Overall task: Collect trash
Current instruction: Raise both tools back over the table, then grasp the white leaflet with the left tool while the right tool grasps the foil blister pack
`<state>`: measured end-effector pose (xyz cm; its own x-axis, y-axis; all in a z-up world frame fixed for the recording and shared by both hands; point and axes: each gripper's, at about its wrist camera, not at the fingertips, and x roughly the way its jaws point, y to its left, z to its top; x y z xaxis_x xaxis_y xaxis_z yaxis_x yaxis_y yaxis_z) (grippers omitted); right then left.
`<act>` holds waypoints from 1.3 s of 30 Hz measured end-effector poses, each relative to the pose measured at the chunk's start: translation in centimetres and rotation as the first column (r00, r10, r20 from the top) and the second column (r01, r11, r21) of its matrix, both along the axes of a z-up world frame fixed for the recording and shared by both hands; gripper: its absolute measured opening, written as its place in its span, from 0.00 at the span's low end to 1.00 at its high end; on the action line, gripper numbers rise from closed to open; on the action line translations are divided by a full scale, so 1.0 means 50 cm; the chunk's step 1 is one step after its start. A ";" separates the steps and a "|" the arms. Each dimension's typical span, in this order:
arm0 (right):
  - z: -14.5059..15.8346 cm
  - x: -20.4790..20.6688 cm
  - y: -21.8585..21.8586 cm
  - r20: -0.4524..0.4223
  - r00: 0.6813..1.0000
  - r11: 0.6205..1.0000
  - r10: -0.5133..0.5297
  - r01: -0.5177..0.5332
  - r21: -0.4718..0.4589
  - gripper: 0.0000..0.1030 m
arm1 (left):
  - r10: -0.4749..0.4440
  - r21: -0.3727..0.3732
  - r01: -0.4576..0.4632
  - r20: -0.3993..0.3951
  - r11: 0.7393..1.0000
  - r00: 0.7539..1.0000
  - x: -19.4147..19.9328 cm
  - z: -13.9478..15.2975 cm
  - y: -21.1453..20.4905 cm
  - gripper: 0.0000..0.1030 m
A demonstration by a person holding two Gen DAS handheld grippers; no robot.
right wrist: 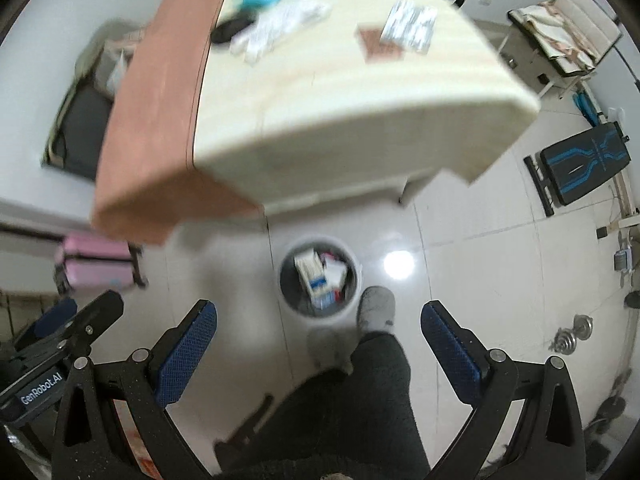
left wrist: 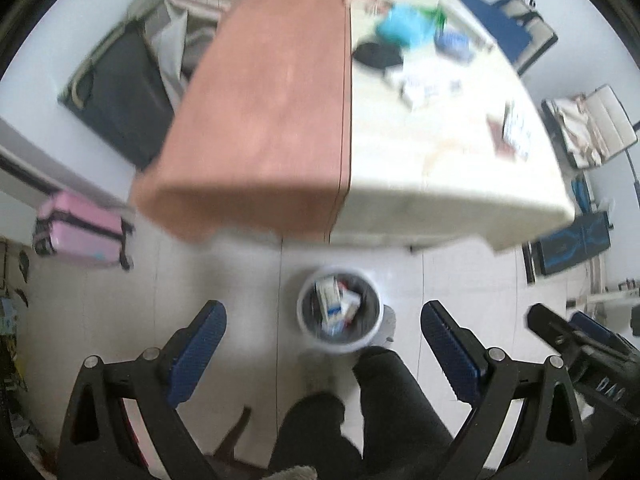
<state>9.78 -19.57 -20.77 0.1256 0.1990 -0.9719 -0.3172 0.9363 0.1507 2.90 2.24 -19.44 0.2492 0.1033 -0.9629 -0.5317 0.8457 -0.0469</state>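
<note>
A round white-rimmed trash bin [left wrist: 308, 330] stands on the floor in front of the table; it also shows in the right wrist view [right wrist: 357, 280]. It holds white and blue boxes [left wrist: 334, 304] and wrappers. My left gripper [left wrist: 323, 322] is open and empty, high above the bin. My right gripper [right wrist: 319, 320] is open and empty, also above it. On the table lie a blue bag [left wrist: 402, 24], a black item [left wrist: 376, 55], white packs [left wrist: 424, 84] and a printed box [right wrist: 410, 26] on a brown card [right wrist: 376, 44].
The table [left wrist: 380, 184] has a cream half and a brown half [left wrist: 256, 128]. A pink suitcase [left wrist: 82, 230] stands left, a black case [left wrist: 116, 96] behind it. Chairs [left wrist: 592, 124] and a bench [right wrist: 580, 166] are to the right. The person's legs [right wrist: 352, 400] are below.
</note>
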 end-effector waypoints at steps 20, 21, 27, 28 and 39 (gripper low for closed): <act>-0.177 0.699 0.040 -0.119 0.977 0.979 -0.178 0.163 -0.125 0.95 | -0.447 0.120 0.492 -0.276 0.862 0.851 0.626 -0.137 0.013 0.97; -0.190 0.710 0.051 -0.124 0.979 0.980 -0.162 0.144 -0.139 0.87 | -0.483 0.111 0.532 -0.297 0.839 0.824 0.648 -0.152 0.008 0.97; -0.204 0.725 0.054 -0.128 0.988 0.984 -0.089 0.067 -0.163 0.52 | -0.634 0.097 0.712 -0.383 0.695 0.672 0.721 -0.201 -0.024 0.97; -0.204 0.727 0.045 -0.136 0.987 0.984 -0.087 0.064 -0.163 0.52 | -0.654 0.079 0.734 -0.397 0.674 0.643 0.731 -0.212 -0.029 0.96; -0.192 0.746 -0.020 -0.181 0.980 0.988 -0.082 0.056 -0.143 0.47 | -0.589 -0.057 0.607 -0.331 0.793 0.738 0.735 -0.223 -0.023 0.66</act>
<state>47.07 -20.58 -30.37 -0.0513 0.0598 -0.9969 -0.2292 0.9709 0.0701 39.64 1.08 -30.59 -0.0384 0.0877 -0.9954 0.1072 0.9907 0.0832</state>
